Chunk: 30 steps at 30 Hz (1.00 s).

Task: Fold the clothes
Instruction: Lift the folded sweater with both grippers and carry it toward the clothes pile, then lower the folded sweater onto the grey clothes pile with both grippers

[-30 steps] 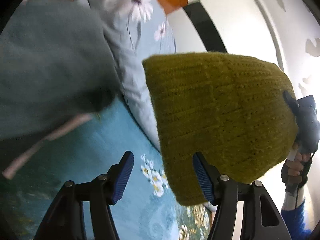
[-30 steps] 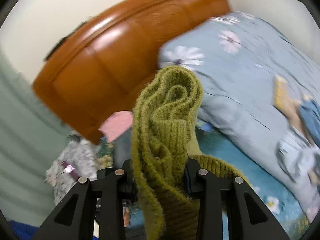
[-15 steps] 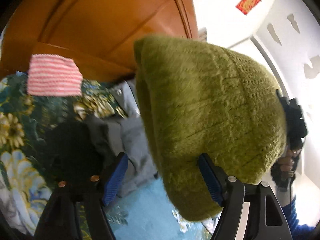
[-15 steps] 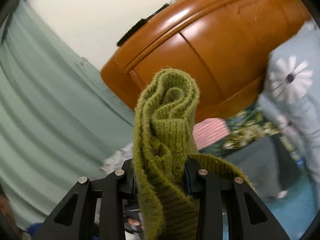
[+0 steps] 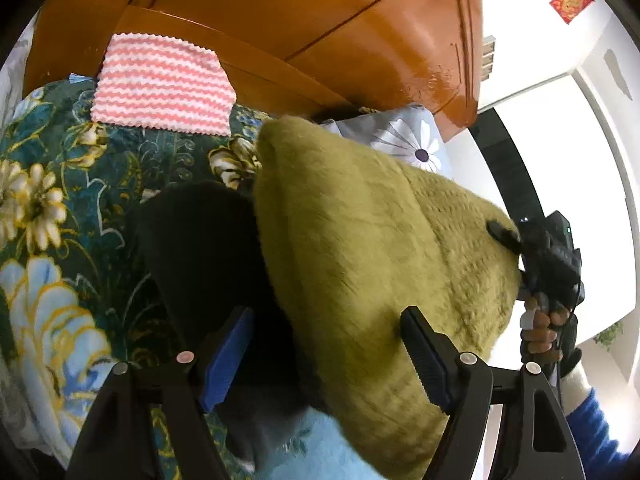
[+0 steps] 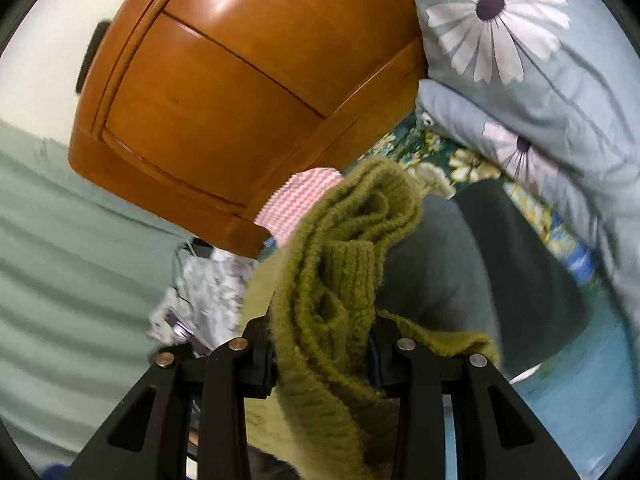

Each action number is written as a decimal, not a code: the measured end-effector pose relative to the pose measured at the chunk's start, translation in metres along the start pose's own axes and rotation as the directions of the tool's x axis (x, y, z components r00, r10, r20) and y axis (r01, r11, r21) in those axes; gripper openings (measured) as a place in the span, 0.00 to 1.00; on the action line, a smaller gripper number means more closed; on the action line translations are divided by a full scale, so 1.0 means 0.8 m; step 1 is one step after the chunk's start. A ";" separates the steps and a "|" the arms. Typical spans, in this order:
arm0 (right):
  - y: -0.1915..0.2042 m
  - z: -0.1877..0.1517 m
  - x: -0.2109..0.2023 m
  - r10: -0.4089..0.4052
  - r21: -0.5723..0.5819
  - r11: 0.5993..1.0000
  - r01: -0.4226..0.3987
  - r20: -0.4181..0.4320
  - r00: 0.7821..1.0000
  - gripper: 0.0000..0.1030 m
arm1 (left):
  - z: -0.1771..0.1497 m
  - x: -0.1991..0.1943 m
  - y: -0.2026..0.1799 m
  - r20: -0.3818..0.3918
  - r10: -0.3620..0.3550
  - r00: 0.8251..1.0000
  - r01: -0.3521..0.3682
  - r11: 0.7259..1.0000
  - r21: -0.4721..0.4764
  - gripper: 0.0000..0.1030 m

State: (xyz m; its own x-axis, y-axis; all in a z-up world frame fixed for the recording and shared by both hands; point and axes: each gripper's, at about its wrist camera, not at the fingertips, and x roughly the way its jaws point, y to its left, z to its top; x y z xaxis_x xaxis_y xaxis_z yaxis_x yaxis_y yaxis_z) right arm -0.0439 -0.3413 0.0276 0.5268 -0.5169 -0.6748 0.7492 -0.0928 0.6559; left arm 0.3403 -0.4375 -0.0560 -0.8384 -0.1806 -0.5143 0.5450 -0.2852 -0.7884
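Observation:
An olive green knit sweater (image 5: pixel 360 264) hangs in the air over the bed, folded into a thick bundle. My right gripper (image 6: pixel 324 340) is shut on its bunched ribbed edge (image 6: pixel 340 264). In the left wrist view that gripper (image 5: pixel 548 256) grips the sweater's far right end, with a hand below it. My left gripper (image 5: pixel 324 360) stands open, blue pads (image 5: pixel 224 356) wide apart. The sweater hangs just beyond them and they do not pinch it. A dark grey garment (image 5: pixel 200 248) lies on the bed under the sweater.
A wooden headboard (image 5: pixel 320 20) rises close ahead. A pink striped cloth (image 5: pixel 160 84) lies against it on the dark floral bedspread (image 5: pixel 48 200). A pale blue daisy pillow (image 6: pixel 520 60) sits to the right, a green curtain (image 6: pixel 60 240) to the left, and a light blue sheet (image 6: pixel 560 380) lies nearer.
Both grippers have swung with the sweater from the pillow side toward the headboard. The sweater now hangs lower over the dark garment. The right grip stays shut, the left stays open.

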 end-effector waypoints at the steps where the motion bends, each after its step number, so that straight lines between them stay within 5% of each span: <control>1: -0.010 0.002 0.002 -0.009 -0.002 1.000 0.009 -0.004 1.000 0.35 | 0.003 0.006 0.003 -0.002 -0.011 1.000 0.011 1.000 -0.015 0.77; 5: -0.051 0.001 0.013 -0.036 0.036 0.999 0.037 -0.031 0.999 0.36 | 0.013 0.028 0.009 -0.025 -0.061 0.998 0.059 0.996 -0.071 0.77; 13: -0.121 -0.026 0.018 0.008 0.167 0.986 -0.009 0.004 1.000 0.38 | 0.026 0.045 -0.019 -0.030 -0.089 0.996 0.089 0.996 -0.010 0.75; 21: -0.111 -0.023 0.015 -0.029 0.173 0.985 0.028 0.004 1.000 0.38 | 0.025 0.038 -0.039 -0.014 -0.072 0.997 0.072 0.997 0.041 0.34; 30: -0.051 -0.014 -0.033 0.019 0.057 0.998 -0.021 0.032 0.999 0.38 | 0.019 -0.014 -0.094 0.036 -0.130 0.991 0.126 0.986 0.106 0.31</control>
State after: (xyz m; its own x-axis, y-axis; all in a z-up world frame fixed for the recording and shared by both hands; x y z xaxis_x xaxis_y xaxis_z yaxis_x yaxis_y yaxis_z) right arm -0.0842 -0.3143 0.0151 0.5280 -0.5455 -0.6508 0.7138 -0.1301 0.6882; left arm 0.3087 -0.4284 0.0142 -0.9017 -0.1758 -0.3950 0.4320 -0.4033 -0.8067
